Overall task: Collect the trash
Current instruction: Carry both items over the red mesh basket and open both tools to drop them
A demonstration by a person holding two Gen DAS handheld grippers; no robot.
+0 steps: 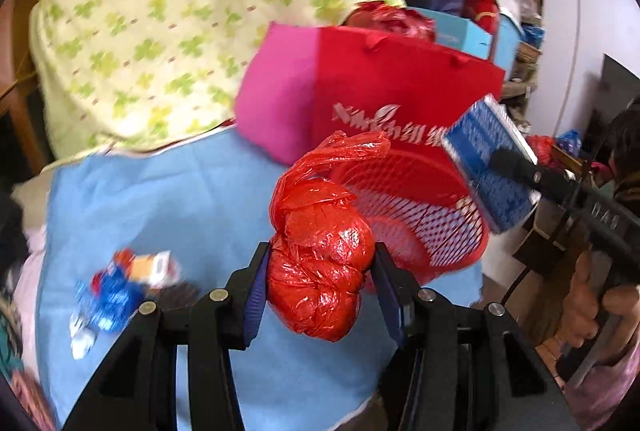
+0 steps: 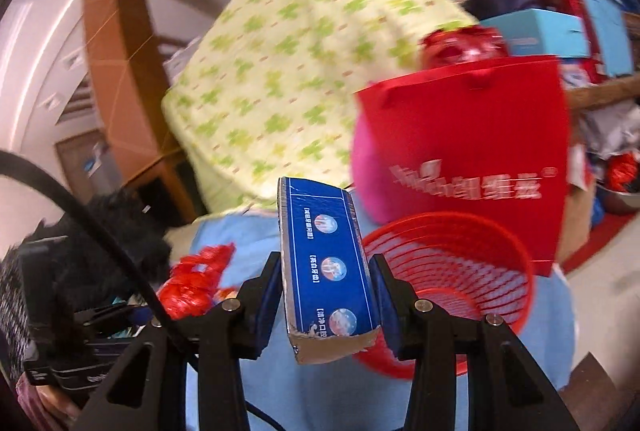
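My left gripper (image 1: pixel 318 285) is shut on a knotted red plastic bag (image 1: pixel 320 251), held up above the blue cloth (image 1: pixel 168 199). Just beyond it stands a red mesh waste basket (image 1: pixel 424 215). My right gripper (image 2: pixel 326 291) is shut on a long blue carton (image 2: pixel 324 259) with a torn near end; in the left wrist view that carton (image 1: pixel 492 167) hangs over the basket's right rim. The basket (image 2: pixel 460 271) sits right of the carton in the right wrist view, and the red bag (image 2: pixel 192 283) shows at the left.
Crumpled blue and white wrappers (image 1: pixel 116 291) lie on the blue cloth at the left. A red tote bag (image 1: pixel 400 103) and a pink cushion (image 1: pixel 276 99) stand behind the basket, with a green-patterned quilt (image 1: pixel 168 19) behind. A person's hand (image 1: pixel 592 315) grips the right tool.
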